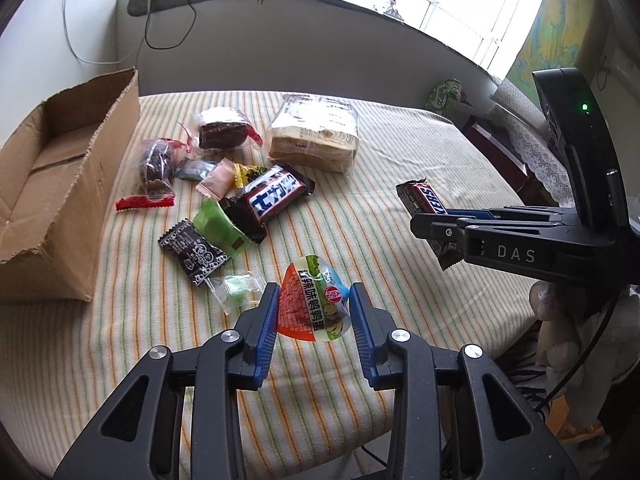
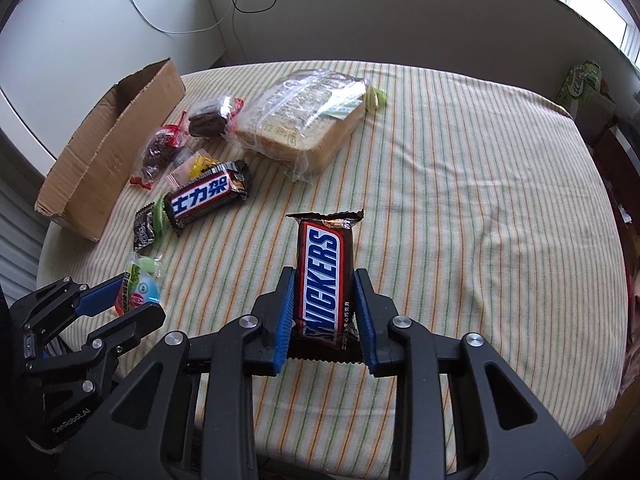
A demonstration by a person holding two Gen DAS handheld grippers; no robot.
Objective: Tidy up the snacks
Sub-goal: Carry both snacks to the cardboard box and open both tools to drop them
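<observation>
My right gripper (image 2: 324, 272) is shut on a brown Snickers bar (image 2: 322, 252), which stands up between the blue pads. The left wrist view shows that bar (image 1: 424, 196) held clear above the striped cloth by the right gripper (image 1: 418, 222). My left gripper (image 1: 314, 288) is shut on a small orange, green and blue snack packet (image 1: 316, 308) just over the table's near edge. That packet (image 2: 140, 284) and the left gripper (image 2: 140, 298) also appear at the lower left of the right wrist view. An open cardboard box (image 1: 60, 184) sits at the left.
A second Snickers bar with Chinese lettering (image 1: 276, 196), a bagged bread loaf (image 1: 316, 136), two bags of dark cakes (image 1: 222, 130) and several small wrapped candies (image 1: 196, 254) lie beside the box. The striped tablecloth (image 1: 400, 152) ends near a lace-covered stand at the right.
</observation>
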